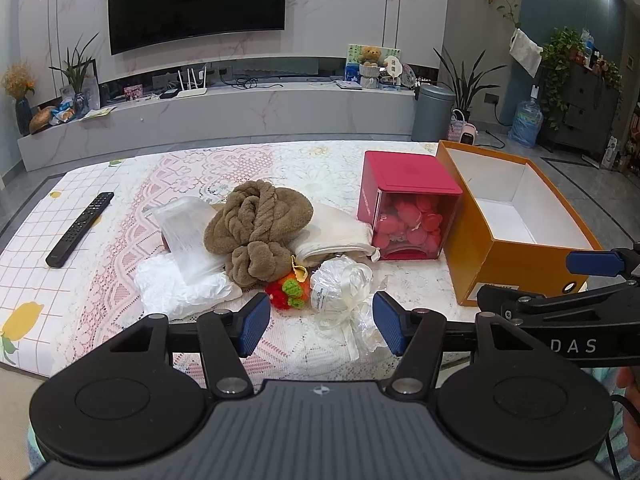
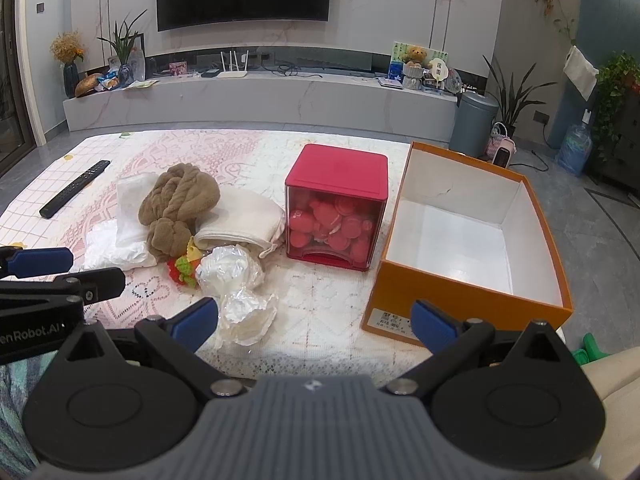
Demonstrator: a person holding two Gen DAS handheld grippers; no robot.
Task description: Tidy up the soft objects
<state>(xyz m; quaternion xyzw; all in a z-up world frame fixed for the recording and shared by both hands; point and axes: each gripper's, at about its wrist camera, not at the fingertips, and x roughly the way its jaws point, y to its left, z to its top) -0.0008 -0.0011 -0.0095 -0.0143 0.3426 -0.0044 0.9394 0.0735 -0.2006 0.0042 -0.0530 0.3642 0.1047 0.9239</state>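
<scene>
Left wrist view: the left gripper (image 1: 320, 322) hovers low over the near edge of the table (image 1: 120, 216), its blue-padded jaws spread apart and holding nothing. Just ahead, at 12 o'clock, lies a white wrapped bundle (image 1: 340, 286) in crinkly clear film, its tail trailing between the fingertips. Touching it at 11 o'clock sits a small crocheted toy (image 1: 288, 290) in red, green and orange. Behind that, a brown knotted towel (image 1: 258, 226) rests on a folded cream cloth (image 1: 336, 232), with a clear plastic packet (image 1: 188, 232) and crumpled white paper (image 1: 176, 288) against its 9 o'clock side. A black remote (image 1: 80, 229) lies well apart at 10 o'clock. At 1 o'clock stands a red cube box (image 1: 408, 204) with a clear front, and just beside it, at 2 o'clock, an open orange box (image 1: 508, 232). The right gripper (image 1: 592, 276) enters at 3 o'clock.

Right wrist view: the right gripper (image 2: 316, 324) is held near the table edge with jaws wide apart, empty. The orange box (image 2: 468, 292) sits at 1 o'clock, its white interior bare. The red cube box (image 2: 336, 216) stands at 12 o'clock. The white wrapped bundle (image 2: 234, 280) lies at 11 o'clock, near the left fingertip, with the crocheted toy (image 2: 184, 268), brown knotted towel (image 2: 176, 204) and cream cloth (image 2: 240, 216) clustered behind it. The left gripper (image 2: 48, 268) shows at 9 o'clock.
</scene>
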